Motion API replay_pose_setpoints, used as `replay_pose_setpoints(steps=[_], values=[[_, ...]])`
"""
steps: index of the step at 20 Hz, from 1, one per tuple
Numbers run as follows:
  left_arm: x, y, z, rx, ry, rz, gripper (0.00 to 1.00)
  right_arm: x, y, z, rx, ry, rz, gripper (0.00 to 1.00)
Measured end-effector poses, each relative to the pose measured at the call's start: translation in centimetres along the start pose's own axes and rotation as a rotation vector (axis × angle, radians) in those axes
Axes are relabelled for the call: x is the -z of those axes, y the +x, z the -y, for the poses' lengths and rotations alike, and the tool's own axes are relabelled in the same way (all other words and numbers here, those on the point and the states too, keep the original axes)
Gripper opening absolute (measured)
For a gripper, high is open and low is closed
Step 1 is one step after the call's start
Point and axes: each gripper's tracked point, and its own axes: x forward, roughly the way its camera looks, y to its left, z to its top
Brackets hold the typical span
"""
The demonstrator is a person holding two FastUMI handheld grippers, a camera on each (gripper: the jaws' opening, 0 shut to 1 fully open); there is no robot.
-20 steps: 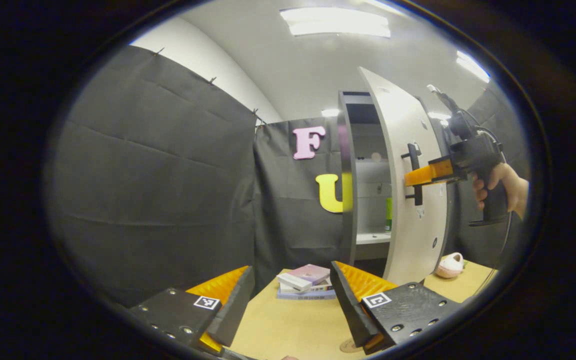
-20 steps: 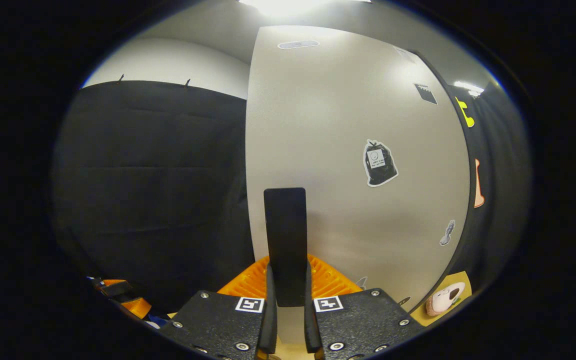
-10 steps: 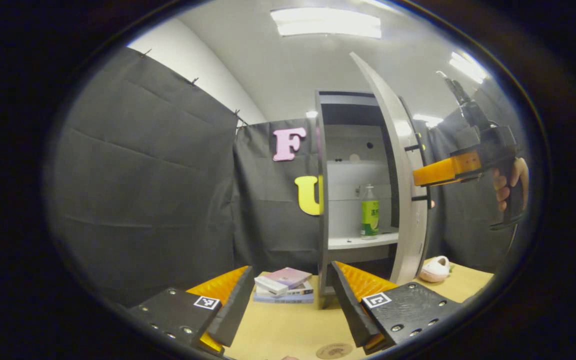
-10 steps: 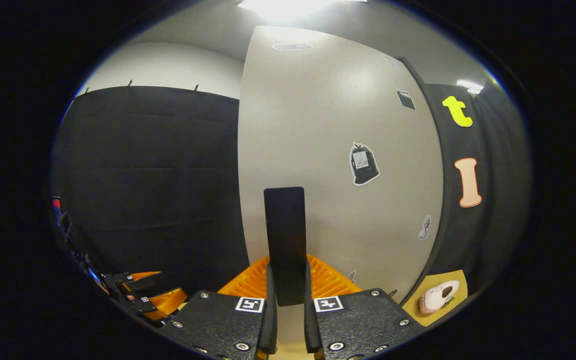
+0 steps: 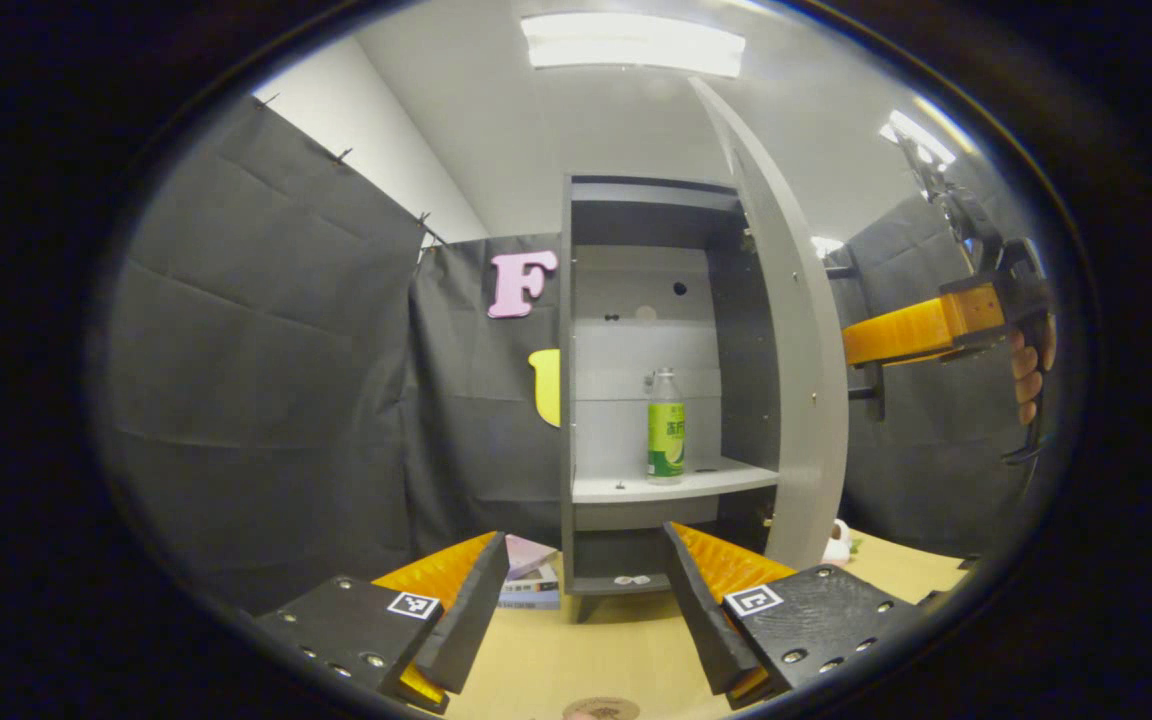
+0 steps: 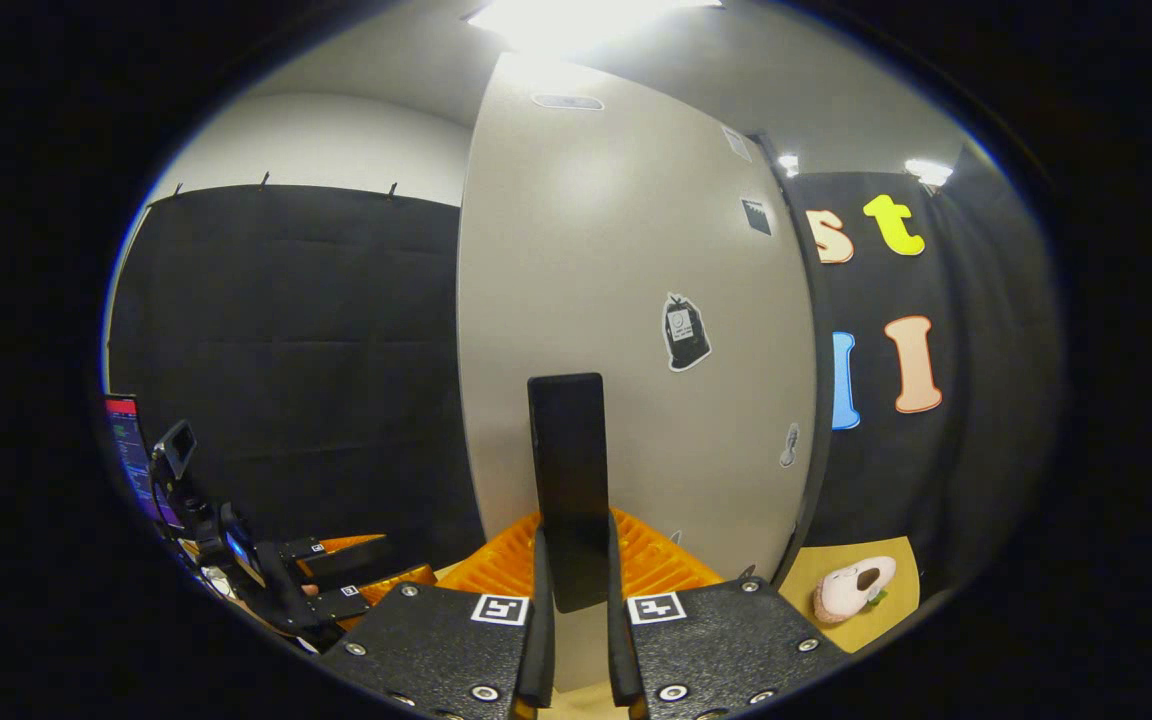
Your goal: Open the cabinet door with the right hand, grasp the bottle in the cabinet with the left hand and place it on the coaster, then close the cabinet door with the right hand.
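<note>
The door (image 5: 796,380) is swung wide, its handle (image 6: 568,480) clamped between the right gripper's (image 6: 576,640) fingers. Ahead of the left gripper's (image 5: 576,620) spread, empty fingers, the bottle (image 5: 665,427) is seen upright on the shelf (image 5: 636,487), ungrasped. Pick-up, placing on the coaster (image 5: 601,708) below the fingers, and closing are left.

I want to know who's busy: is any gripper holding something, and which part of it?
The right gripper holds the cabinet door by its black handle. The left gripper holds nothing.
</note>
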Motion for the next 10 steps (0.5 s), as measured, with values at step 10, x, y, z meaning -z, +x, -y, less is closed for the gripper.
replay_pose_setpoints(steps=[10], values=[[-0.4,2.0,7.5,0.064,-0.017,0.004,0.83,-0.1,-0.7,2.2,0.086,-0.018,0.01,0.21]])
